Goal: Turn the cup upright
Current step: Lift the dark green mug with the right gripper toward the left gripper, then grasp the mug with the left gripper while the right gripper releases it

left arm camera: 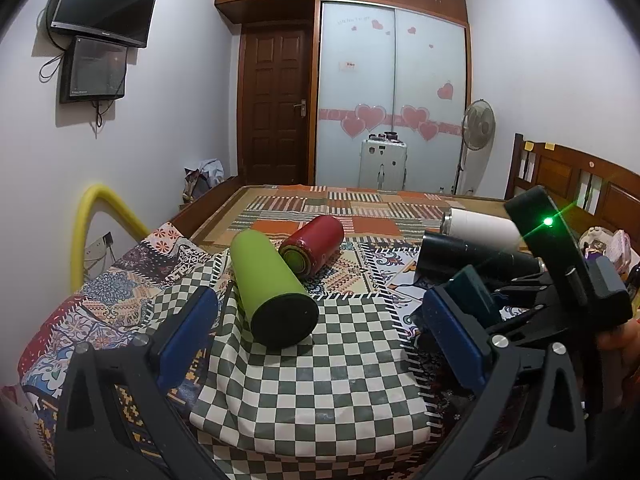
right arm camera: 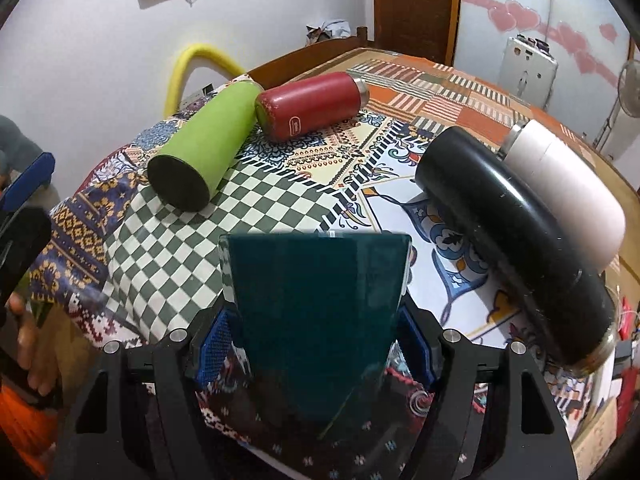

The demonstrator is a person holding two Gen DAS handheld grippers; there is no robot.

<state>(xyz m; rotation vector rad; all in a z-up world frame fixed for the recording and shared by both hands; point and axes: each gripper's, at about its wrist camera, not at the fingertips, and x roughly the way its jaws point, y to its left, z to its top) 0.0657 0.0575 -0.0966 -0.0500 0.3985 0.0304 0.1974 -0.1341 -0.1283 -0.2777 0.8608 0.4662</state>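
A dark teal cup (right arm camera: pixel 318 320) sits between the blue pads of my right gripper (right arm camera: pixel 316 340), which is shut on it; its wide end points away from the camera. In the left wrist view the cup (left arm camera: pixel 474 292) shows as a dark teal edge inside the right gripper (left arm camera: pixel 476 300). My left gripper (left arm camera: pixel 316 332) is open and empty, its blue pads (left arm camera: pixel 188 332) either side of a lime green bottle (left arm camera: pixel 272 284) that lies on the chequered cloth (left arm camera: pixel 328 368).
A red bottle (right arm camera: pixel 310 106) lies beyond the green bottle (right arm camera: pixel 204 144). A black bottle (right arm camera: pixel 508 232) and a white bottle (right arm camera: pixel 568 184) lie on the right. All rest on a patterned bedspread (right arm camera: pixel 400 160). A wooden headboard (left arm camera: pixel 576 176) stands far right, a yellow tube (left arm camera: pixel 96 224) on the left.
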